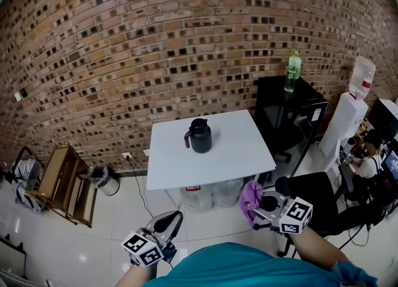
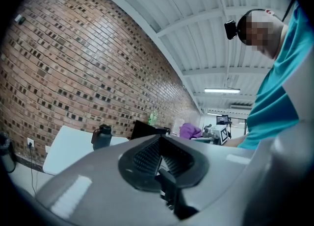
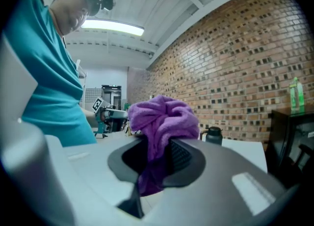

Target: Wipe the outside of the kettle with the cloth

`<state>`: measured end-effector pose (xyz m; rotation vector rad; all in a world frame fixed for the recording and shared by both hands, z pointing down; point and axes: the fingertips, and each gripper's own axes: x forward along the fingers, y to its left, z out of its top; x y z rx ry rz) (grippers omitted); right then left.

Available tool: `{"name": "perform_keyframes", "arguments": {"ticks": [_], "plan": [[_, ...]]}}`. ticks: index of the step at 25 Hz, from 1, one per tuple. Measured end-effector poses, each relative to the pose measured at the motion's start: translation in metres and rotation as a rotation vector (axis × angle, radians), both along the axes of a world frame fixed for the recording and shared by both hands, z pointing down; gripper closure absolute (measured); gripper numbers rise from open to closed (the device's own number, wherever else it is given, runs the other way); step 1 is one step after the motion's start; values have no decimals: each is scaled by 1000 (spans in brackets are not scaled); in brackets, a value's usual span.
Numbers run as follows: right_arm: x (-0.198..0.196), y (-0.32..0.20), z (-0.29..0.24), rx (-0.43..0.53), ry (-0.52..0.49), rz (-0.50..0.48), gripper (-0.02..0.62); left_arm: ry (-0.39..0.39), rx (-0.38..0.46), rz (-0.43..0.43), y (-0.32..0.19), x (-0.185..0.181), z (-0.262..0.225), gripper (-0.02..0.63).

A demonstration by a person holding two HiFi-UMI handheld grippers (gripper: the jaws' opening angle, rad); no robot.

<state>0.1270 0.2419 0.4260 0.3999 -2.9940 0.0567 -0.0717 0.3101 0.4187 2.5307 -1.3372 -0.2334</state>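
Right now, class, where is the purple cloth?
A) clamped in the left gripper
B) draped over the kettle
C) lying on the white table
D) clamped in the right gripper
D: the right gripper view shows the purple cloth bunched between the closed jaws of the right gripper, and the kettle stands bare on the white table.

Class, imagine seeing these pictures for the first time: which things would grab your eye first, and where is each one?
A crumpled purple cloth stands out, pinched in the right gripper low in the head view. Beyond it, a dark kettle with a handle stands alone on a white square table, against a long red-brick wall.
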Motion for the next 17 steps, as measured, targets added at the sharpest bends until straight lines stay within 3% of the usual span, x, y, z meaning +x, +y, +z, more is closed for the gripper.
{"name": "perform_keyframes", "arguments": {"ticks": [17], "plan": [[7, 7, -4, 15, 8, 1, 532, 21, -24, 62, 1, 21, 2, 606]]}}
